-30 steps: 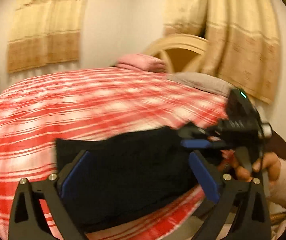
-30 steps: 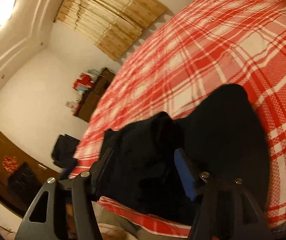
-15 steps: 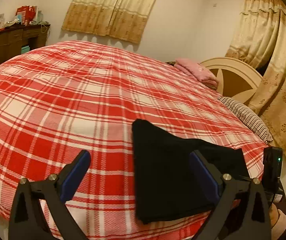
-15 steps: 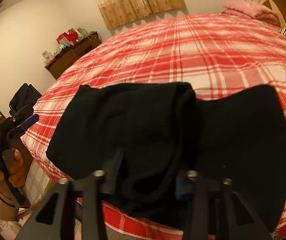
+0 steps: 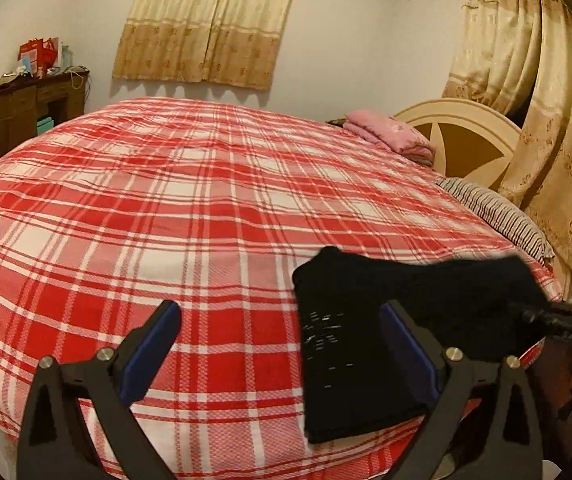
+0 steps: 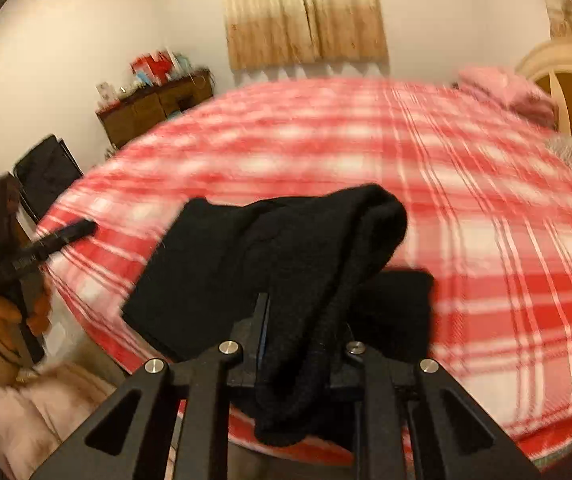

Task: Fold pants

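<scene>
The black pants [image 5: 365, 340] lie folded at the near right edge of the bed, with part lifted toward the right. My left gripper [image 5: 282, 340] is open and empty above the bedspread, its right finger [image 5: 405, 344] over the pants. My right gripper [image 6: 305, 320] is shut on a bunched fold of the pants [image 6: 286, 256] and holds it up off the bed. The right gripper also shows at the right edge of the left wrist view [image 5: 557, 320]. The left gripper shows at the left of the right wrist view [image 6: 62, 236].
The bed has a red and white plaid spread [image 5: 166, 220]. A pink folded blanket [image 5: 389, 136] and a striped pillow [image 5: 497, 216] lie by the cream headboard [image 5: 465, 136]. A dark wooden dresser [image 5: 18, 116] stands at the far left. Curtains [image 5: 545, 120] hang on the right.
My right gripper has closed on the pants and lifted a fold, swinging right. My left gripper has let go and drawn back to the left, now open over the spread.
</scene>
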Demonstrator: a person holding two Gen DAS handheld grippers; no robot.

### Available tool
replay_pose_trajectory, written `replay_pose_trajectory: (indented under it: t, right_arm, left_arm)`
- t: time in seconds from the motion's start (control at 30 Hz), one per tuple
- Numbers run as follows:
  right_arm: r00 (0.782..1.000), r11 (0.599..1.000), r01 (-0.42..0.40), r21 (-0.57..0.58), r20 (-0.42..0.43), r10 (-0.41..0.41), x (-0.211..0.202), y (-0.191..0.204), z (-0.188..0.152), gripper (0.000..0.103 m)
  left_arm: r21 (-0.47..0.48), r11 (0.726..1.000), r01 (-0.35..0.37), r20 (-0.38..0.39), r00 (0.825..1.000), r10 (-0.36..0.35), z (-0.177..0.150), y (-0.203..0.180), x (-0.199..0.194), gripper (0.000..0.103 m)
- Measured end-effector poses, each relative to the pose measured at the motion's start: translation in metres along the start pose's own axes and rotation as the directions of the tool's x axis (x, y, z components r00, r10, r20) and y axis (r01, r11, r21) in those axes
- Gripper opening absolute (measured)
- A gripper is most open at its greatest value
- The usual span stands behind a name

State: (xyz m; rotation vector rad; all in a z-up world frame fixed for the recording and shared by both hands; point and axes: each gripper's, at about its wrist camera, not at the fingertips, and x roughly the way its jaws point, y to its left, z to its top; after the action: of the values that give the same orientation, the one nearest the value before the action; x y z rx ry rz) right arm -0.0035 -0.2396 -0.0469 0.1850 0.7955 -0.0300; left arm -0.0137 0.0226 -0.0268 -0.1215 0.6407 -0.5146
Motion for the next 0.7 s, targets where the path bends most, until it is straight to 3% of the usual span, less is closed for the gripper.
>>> replay_pose_trajectory:
  t: [0.07, 0.17, 0.23, 0.33, 0.43, 0.5, 0.63, 0.7]
  right_arm:
    - [0.998, 0.997, 0.019, 0.081, -0.060, -0.014, 0.022, -0.024, -0.019, 0.032]
    - [0.998, 0.982, -0.065, 0.175, 0.006, 0.064, 0.017, -0.039, -0.027, 0.035]
    - [0.997, 0.981, -0.072, 0.181, 0.015, 0.070, 0.007, -0.038, -0.024, 0.037]
    - [0.997, 0.986, 0.000, 0.164, 0.075, -0.013, -0.018, -0.036, -0.015, 0.042]
    - [0.979, 0.981, 0.043, 0.190, 0.187, -0.079, -0.047, -0.035, -0.008, 0.042]
    - [0.970, 0.987, 0.061, 0.146, 0.227, -0.093, -0.053, -0.024, -0.001, 0.042]
    - [0.977, 0.995, 0.075, 0.061, 0.194, -0.086, -0.023, -0.001, 0.016, 0.042]
    - [0.981, 0.990, 0.122, 0.067, 0.143, -0.131, -0.001, -0.005, 0.021, 0.042]
  left_arm:
    - [0.008, 1.000, 0.001, -0.014, 1.000, -0.001, -0.001, -0.004, 0.004, 0.101]
    - [0.056, 0.998, -0.032, -0.032, 0.999, 0.034, -0.003, -0.013, 0.008, 0.101]
    - [0.090, 0.994, -0.064, -0.027, 0.997, 0.066, -0.004, -0.016, 0.007, 0.101]
    - [0.109, 0.990, -0.094, -0.027, 0.995, 0.097, -0.005, -0.017, 0.008, 0.101]
    - [0.109, 0.990, -0.094, -0.044, 0.994, 0.099, -0.006, -0.019, 0.013, 0.101]
    - [0.127, 0.988, -0.087, -0.047, 0.995, 0.093, -0.005, -0.028, 0.016, 0.101]
    - [0.172, 0.982, -0.077, -0.062, 0.994, 0.089, -0.008, -0.050, 0.026, 0.101]
    - [0.202, 0.975, -0.088, -0.086, 0.991, 0.107, -0.015, -0.061, 0.037, 0.101]
